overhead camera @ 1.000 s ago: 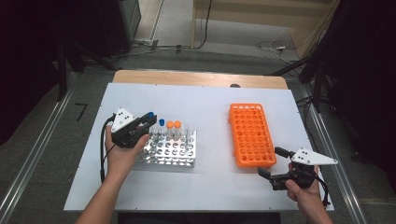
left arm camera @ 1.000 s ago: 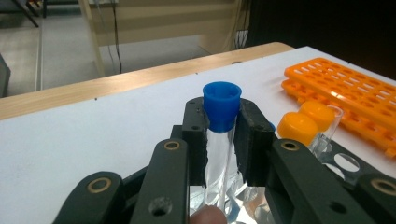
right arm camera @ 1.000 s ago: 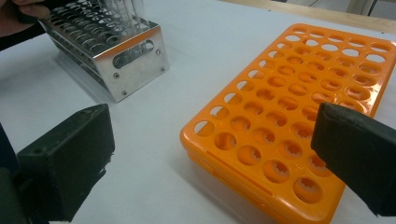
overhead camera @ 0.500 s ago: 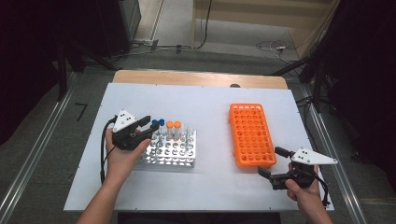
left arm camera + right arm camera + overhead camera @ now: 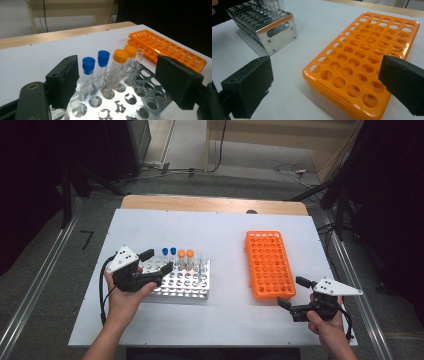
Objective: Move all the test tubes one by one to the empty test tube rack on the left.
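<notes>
My left hand-held gripper point(image 5: 154, 260) had just been opening, jaws wide with nothing clamped, at the near-left corner of the steel rack point(image 5: 187, 281) on the counter point(image 5: 220, 227). Five tubes stood there: two blue-capped point(image 5: 88, 65), two orange-capped point(image 5: 120, 56), one uncapped point(image 5: 140, 52). Next, I judged: grip one tube for the orange rack point(image 5: 269, 263). My right hand-held gripper point(image 5: 295, 292) waited open, empty.
</notes>
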Motion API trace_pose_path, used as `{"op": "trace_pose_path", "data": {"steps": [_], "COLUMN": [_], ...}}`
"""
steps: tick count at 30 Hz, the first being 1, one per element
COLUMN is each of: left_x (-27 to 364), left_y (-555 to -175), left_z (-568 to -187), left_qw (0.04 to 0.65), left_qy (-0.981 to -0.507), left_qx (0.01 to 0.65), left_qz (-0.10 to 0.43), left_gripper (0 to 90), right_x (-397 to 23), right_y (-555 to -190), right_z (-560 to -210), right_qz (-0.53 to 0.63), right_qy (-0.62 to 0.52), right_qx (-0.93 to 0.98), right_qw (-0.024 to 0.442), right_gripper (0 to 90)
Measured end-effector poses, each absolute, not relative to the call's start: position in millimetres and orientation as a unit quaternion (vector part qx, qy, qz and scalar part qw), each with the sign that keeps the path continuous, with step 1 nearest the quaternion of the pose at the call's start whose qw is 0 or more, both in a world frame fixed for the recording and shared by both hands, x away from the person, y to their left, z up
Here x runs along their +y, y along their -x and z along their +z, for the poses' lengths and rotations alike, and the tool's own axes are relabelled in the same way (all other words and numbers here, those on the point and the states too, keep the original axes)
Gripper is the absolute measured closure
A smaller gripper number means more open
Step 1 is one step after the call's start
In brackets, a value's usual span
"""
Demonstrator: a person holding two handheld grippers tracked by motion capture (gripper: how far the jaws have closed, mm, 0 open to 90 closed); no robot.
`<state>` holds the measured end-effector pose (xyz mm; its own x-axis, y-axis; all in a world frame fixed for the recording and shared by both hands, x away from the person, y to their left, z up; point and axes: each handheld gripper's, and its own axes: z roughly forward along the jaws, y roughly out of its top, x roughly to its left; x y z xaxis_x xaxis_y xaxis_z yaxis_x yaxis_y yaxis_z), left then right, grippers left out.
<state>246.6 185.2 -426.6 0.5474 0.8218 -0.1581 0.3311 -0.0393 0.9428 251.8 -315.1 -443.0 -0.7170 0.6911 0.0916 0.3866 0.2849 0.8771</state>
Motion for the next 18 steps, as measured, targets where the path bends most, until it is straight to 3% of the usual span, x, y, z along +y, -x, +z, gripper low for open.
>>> {"op": "trace_pose_path", "data": {"steps": [8, 18], "left_x": [186, 196], "left_y": [-229, -213], "left_z": [-426, -436], "left_qw": [0.561, 0.575], "left_qy": [-0.689, -0.689], "left_qx": [0.405, 0.392], "left_qz": [0.216, 0.203], "left_gripper": [7.9, 2.0], "right_x": [-323, -337], "right_y": [-255, -259], "right_z": [-445, -447], "right_qz": [0.493, 0.497], "right_qy": [-0.350, -0.361], "right_qx": [0.780, 0.771], "right_qw": [0.161, 0.170], "right_gripper": [0.0, 0.0]}}
